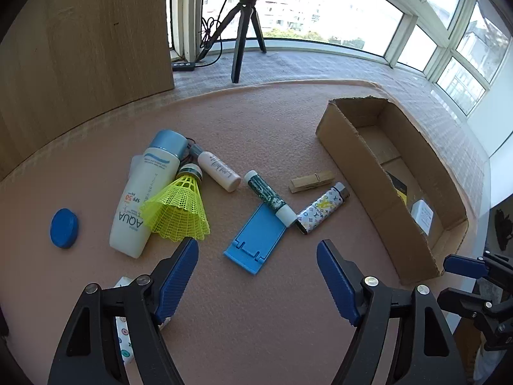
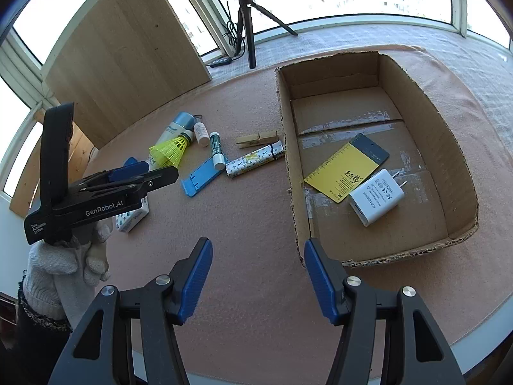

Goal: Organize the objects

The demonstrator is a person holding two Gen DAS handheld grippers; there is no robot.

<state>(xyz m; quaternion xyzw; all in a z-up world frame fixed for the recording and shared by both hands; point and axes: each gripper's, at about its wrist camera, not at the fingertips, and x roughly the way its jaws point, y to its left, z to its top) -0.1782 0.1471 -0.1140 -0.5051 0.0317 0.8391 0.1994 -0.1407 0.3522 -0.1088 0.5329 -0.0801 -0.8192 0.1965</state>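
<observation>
An open cardboard box (image 2: pixel 455 147) (image 1: pixel 359 160) stands on the pink mat and holds a yellow card (image 2: pixel 343 170) and a white charger (image 2: pixel 376 197). Left of it lie a patterned lighter (image 1: pixel 320 210) (image 2: pixel 253 160), a wooden clothespin (image 1: pixel 312 181) (image 2: pixel 256 138), a green tube (image 1: pixel 269 197), a blue phone stand (image 1: pixel 255 240) (image 2: pixel 202 179), a yellow shuttlecock (image 1: pixel 178 208), a sunscreen bottle (image 1: pixel 141 199), a small white bottle (image 1: pixel 218 171) and a blue cap (image 1: pixel 64 227). My left gripper (image 1: pixel 256 248) hovers open just before the phone stand. My right gripper (image 2: pixel 258 250) hangs open and empty by the box's near left corner.
A small patterned white box (image 2: pixel 131 218) (image 1: pixel 123 343) lies under the left gripper, which a gloved hand (image 2: pixel 64 266) holds. A black tripod (image 1: pixel 240 35) and a power strip (image 1: pixel 183 65) stand behind the mat. A wooden panel (image 1: pixel 86 38) rises at the back left.
</observation>
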